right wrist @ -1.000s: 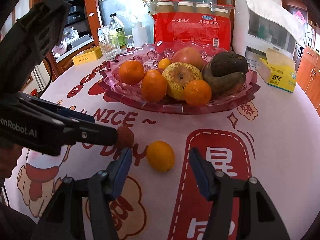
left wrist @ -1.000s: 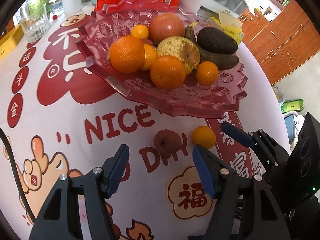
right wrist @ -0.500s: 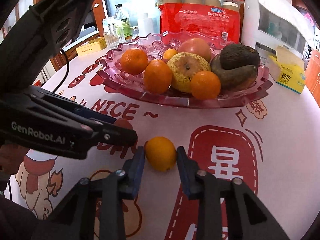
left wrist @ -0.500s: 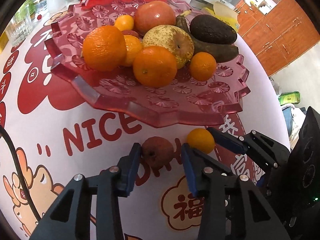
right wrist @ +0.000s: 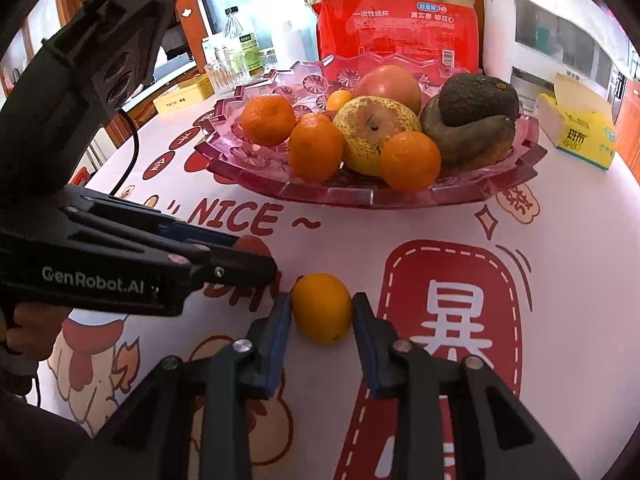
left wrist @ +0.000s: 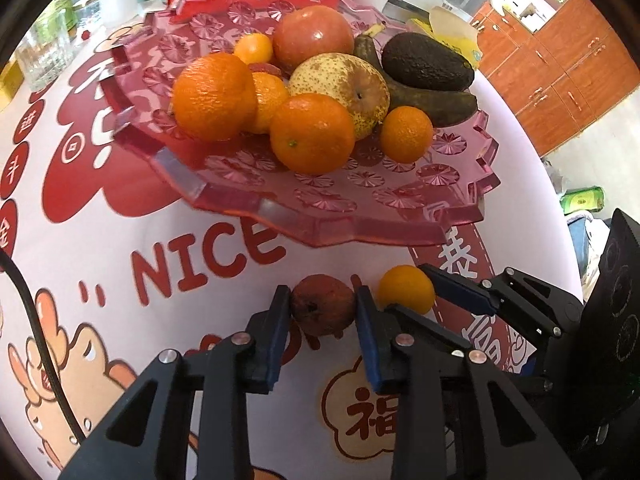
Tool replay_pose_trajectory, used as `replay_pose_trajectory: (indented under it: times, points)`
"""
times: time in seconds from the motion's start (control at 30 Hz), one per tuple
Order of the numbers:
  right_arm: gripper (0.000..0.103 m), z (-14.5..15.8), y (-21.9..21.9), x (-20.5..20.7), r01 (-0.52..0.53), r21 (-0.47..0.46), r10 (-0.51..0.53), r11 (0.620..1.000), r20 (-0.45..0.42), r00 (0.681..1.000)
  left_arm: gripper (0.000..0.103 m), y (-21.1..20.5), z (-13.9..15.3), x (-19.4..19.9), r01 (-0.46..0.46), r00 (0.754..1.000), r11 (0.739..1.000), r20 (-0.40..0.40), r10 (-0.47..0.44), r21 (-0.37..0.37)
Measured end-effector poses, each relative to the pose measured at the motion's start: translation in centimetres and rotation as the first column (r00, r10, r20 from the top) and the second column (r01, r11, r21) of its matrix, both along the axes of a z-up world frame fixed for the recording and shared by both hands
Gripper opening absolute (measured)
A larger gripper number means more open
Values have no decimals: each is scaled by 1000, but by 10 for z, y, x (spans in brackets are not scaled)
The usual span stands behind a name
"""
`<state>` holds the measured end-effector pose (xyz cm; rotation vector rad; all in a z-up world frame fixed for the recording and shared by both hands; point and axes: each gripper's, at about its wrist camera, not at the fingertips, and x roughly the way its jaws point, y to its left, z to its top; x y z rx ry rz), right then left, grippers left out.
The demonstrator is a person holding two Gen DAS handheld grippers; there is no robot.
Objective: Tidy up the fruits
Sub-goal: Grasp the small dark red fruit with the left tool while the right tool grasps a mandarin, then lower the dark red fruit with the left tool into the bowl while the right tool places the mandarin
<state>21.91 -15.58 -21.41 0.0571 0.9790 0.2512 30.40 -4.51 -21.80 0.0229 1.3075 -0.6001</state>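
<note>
Fruit is mostly piled on the pink tray [left wrist: 328,224], but two pieces sit on the tablecloth [right wrist: 560,240] just in front of it. The left gripper [left wrist: 322,312] has its jaws pressed against both sides of the brown fruit [left wrist: 323,310], seemingly gripping it. The right gripper [right wrist: 321,312] has its jaws hard up against the small orange [right wrist: 322,307], and looks clamped too. Both tools are crowded side by side, so lifting together could knock one fruit loose. The brown fruit looks soft and may squash. The raised tray rim could catch a low carry, and a round orange dropped onto the heap might roll off.
</note>
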Motion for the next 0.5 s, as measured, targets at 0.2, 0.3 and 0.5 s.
replay_pose_trajectory:
  times: [0.2,0.3,0.5]
  points:
    - [31,12,0,-11,-17,10,17,1000,10,1000,31,17,14,-13,-49,999,999,5,49,15]
    - [31,22,-1,-18,-29,15,29,999,20,999,31,24,25,-16,-77,997,997,10,77,17]
    - [31,48,-5,-27,-38,22,36,999,69,997,31,32,62,-18,-87,994,996,63,87,-2]
